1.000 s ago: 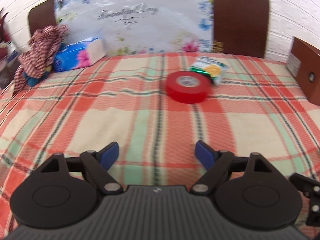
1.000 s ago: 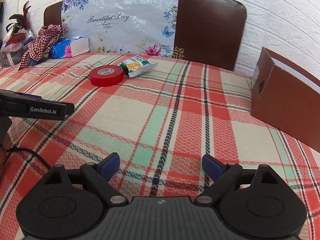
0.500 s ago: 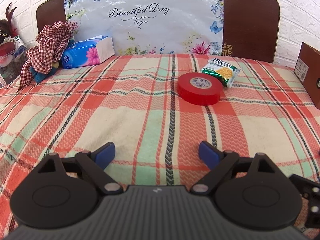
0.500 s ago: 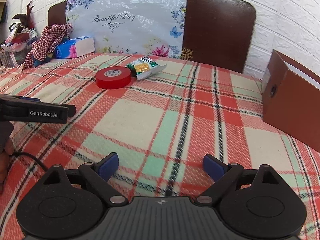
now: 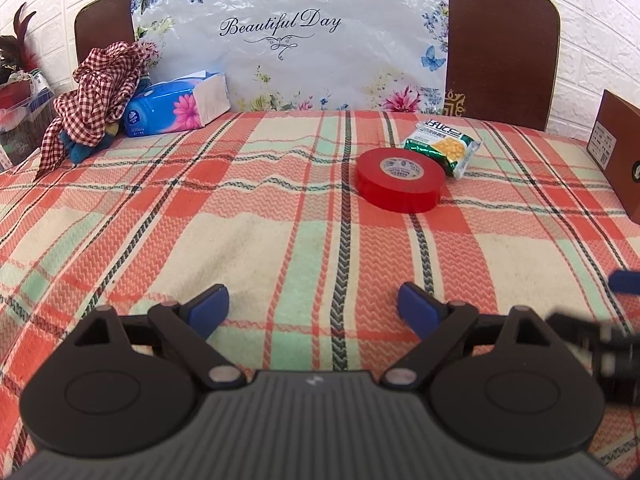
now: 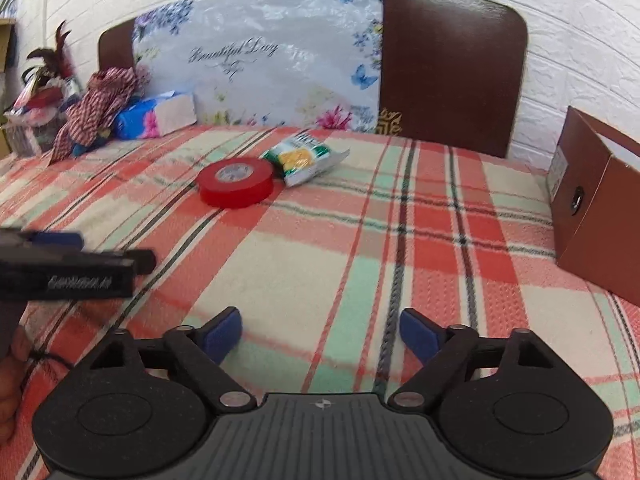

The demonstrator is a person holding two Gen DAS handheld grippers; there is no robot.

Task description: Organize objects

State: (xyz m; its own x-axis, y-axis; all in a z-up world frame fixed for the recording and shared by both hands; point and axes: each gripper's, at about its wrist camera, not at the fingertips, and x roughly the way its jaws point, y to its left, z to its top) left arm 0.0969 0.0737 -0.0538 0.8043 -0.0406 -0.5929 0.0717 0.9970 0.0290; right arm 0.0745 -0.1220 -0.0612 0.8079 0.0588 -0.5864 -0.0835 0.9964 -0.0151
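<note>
Both grippers spread, empty, short of red tape roll [image 5: 400, 186] and snack packet [image 5: 442, 146] touching it.
Left gripper [image 5: 312, 306], right gripper [image 6: 320, 334]: roll judged stiff, light, best pinched across rim; packet crinkly, slippery.

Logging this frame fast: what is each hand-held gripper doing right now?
Left hand-held gripper: open, holding nothing.
Right hand-held gripper: open, holding nothing.

My left wrist view is bright, evenly lit and sharp, with glare on the plastic sheet [image 5: 292, 44]; my right view is smeared with motion blur, and fisheye bending curves the wall [image 6: 580, 40] at both edges
</note>
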